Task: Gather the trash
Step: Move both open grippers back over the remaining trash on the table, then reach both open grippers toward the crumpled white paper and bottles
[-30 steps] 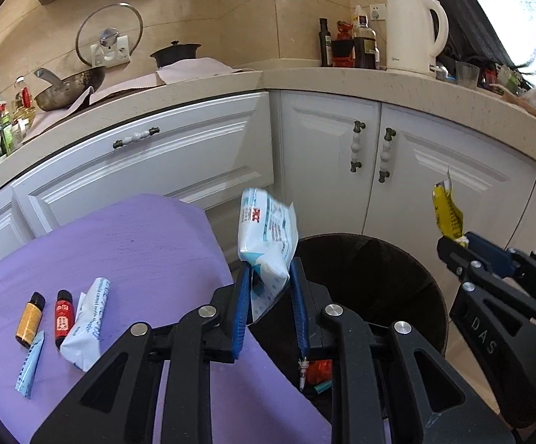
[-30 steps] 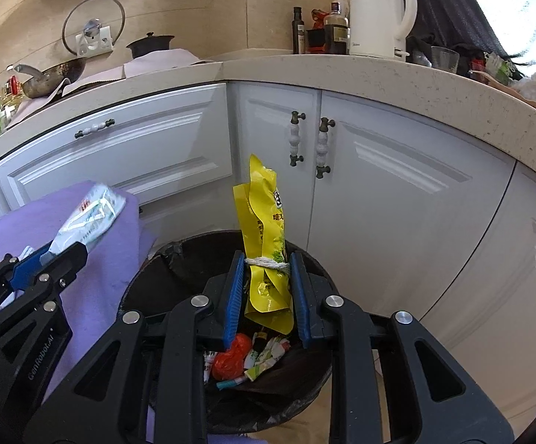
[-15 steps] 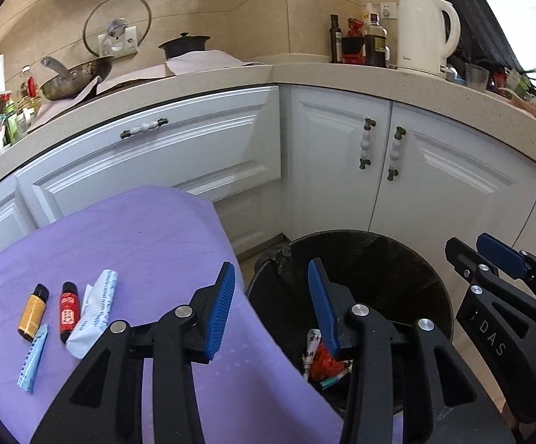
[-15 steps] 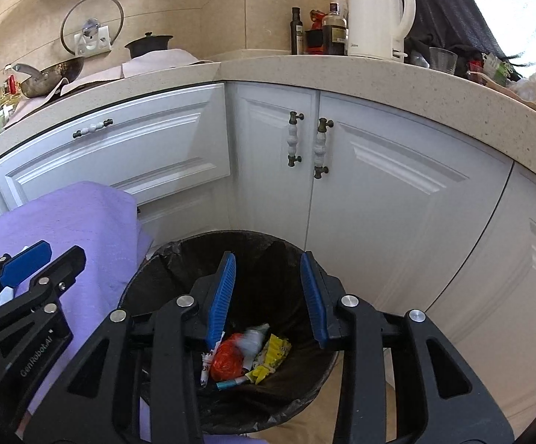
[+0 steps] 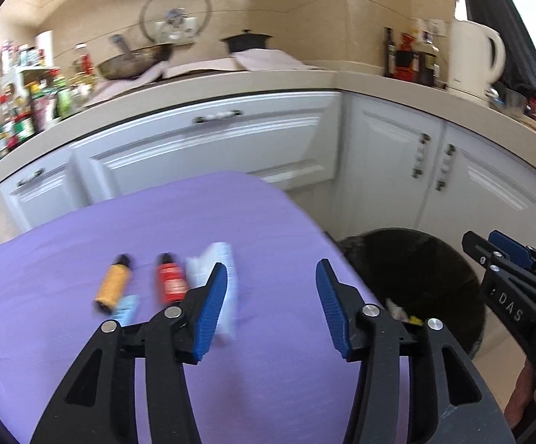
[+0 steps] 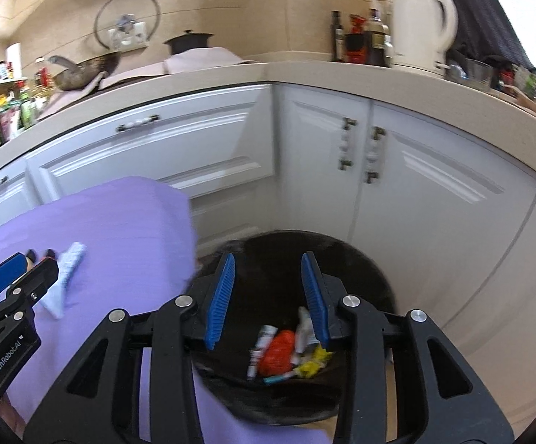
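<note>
Left gripper (image 5: 271,310) opening, nothing between jaws, over purple bench (image 5: 64,333). Right gripper (image 6: 268,296) opening, empty, above black bin (image 6: 371,281) at bench's 3 o'clock.

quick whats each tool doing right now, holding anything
Left tool: jaws opening, nothing between them, over the purple cloth.
Right tool: jaws opening, nothing between them, over the bin.

"DAS" reads on the side of the right tongs (image 5: 504,255) in the left wrist view. "GenRobot.AI" on the left tongs (image 6: 16,277) body in the right wrist view. Package print too blurred.
</note>
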Demonstrator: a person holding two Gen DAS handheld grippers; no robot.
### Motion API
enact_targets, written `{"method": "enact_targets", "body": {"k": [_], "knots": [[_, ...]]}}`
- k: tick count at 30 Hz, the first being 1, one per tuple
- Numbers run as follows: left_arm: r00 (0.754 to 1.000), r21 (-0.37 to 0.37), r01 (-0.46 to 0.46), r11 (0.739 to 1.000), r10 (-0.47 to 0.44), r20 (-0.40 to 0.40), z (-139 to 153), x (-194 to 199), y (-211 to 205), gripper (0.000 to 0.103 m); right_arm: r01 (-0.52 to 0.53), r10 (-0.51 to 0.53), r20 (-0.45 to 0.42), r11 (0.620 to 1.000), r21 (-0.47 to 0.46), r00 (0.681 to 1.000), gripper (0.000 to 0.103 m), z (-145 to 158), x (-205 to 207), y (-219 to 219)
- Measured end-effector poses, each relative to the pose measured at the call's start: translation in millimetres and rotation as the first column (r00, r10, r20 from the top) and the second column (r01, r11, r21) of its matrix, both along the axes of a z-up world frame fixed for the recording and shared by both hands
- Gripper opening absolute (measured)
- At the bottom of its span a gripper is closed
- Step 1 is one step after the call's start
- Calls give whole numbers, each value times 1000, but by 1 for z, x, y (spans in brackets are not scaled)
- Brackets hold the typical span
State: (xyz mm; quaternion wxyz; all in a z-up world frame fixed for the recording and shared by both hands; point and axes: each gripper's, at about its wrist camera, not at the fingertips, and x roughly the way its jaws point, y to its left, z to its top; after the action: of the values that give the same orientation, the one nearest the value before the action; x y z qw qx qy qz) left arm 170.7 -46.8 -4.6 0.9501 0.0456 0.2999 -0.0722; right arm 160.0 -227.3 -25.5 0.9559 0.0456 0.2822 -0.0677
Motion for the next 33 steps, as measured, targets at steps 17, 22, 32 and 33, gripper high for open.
{"method": "enact_targets", "body": {"k": [17, 22, 32, 33], "knots": [[953, 8, -301, 953, 302, -26, -5, -19, 141, 60, -243, 243, -34, 970, 1, 969, 41, 4, 16, 120], [934, 0, -354, 935, 354, -41, -10, -20, 168, 61, -295, 294, -62, 956, -4, 954, 41, -1, 21, 149], [920, -26, -384, 923, 381, -89, -22, -18, 191, 63, -349, 339, -159, 936, -38, 927, 51, -19, 38, 180], [922, -32, -379, 925, 375, -94, -22, -17, 190, 63, -350, 340, -170, 936, -35, 925, 51, -21, 41, 181]]}}
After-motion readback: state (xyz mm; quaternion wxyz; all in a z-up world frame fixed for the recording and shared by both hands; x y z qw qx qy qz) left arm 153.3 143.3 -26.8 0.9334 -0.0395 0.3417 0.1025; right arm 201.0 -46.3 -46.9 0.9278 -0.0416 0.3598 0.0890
